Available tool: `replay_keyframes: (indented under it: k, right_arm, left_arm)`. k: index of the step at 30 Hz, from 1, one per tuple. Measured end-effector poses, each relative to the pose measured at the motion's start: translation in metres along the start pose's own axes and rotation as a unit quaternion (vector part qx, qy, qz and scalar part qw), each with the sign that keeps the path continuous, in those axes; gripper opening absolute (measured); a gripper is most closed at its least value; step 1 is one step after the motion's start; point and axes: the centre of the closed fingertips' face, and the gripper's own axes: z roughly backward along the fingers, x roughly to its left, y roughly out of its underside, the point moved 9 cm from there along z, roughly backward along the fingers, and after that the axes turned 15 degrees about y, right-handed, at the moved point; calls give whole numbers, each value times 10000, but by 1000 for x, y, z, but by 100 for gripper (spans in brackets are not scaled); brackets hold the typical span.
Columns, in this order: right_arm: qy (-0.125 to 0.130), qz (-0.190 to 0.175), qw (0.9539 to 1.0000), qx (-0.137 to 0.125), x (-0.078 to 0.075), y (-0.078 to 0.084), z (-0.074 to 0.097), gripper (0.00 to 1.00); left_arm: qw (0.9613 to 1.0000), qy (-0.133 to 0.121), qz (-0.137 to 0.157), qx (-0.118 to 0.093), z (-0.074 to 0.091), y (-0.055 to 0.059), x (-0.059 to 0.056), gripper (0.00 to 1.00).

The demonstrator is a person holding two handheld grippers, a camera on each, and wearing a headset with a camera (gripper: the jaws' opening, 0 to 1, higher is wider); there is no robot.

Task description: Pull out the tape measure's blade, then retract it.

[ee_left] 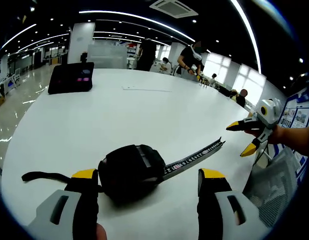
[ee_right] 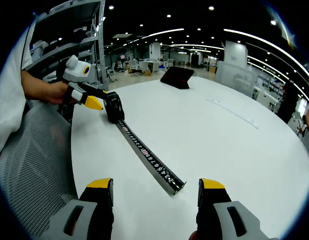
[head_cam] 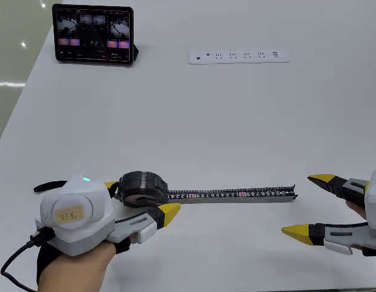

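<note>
Head view puts our left gripper [head_cam: 140,197] with jaws spread loose around the tape measure [head_cam: 142,189] on the tabletop [head_cam: 206,121], the right gripper [head_cam: 308,205] equally released near the drawn-out blade [head_cam: 236,194] (thin springy steel, we judge, best pinched at its end hook).

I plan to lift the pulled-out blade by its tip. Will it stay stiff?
The blade lies straight along the table, so probably springy-stiff, yet thin, so it may buckle when lifted. The case sits between the open jaws of the left gripper, so it might slide.
</note>
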Motion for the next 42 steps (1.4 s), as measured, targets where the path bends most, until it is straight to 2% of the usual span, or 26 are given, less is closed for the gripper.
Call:
replay_keyframes:
  k: [2,4,7,15,23,27,29,38,40,42]
  right_arm:
    - [-72,131,9999,32,-4,-1,-2,64]
    - [-112,224,9997,42,-7,-2,-4,62]
    - [-199,286,9993,92,-11,-3,-8,59]
    - [-390,546,9975,199,-19,-3,-16,51]
    - [-627,992,9924,381,-27,-3,-24,45]
    - [-741,1076,9904,442,-28,-4,-27,43]
    - [-793,1249,9877,504,-28,-4,-29,41]
    - [-911,1426,9840,562,-33,-10,-34,39]
    - [-947,1459,9831,575,-32,-10,-35,39]
    - [-1002,1542,9810,622,-32,-10,-36,38]
  left_arm:
    - [9999,-92,-67,46,-1,0,0,76]
    - [9998,-99,137,-122,-2,0,1,76]
    - [9998,-190,-20,-29,-4,1,1,75]
    - [9992,-376,49,-104,-8,1,3,72]
    - [9982,-586,87,-106,-14,2,5,70]
    - [9976,-670,115,-128,-16,3,7,68]
    - [9973,-703,166,-151,-18,3,8,68]
    - [9952,-876,385,-204,-21,4,9,66]
    - [9951,-908,371,-156,-21,4,10,64]
    - [9943,-905,517,-219,-21,5,12,64]
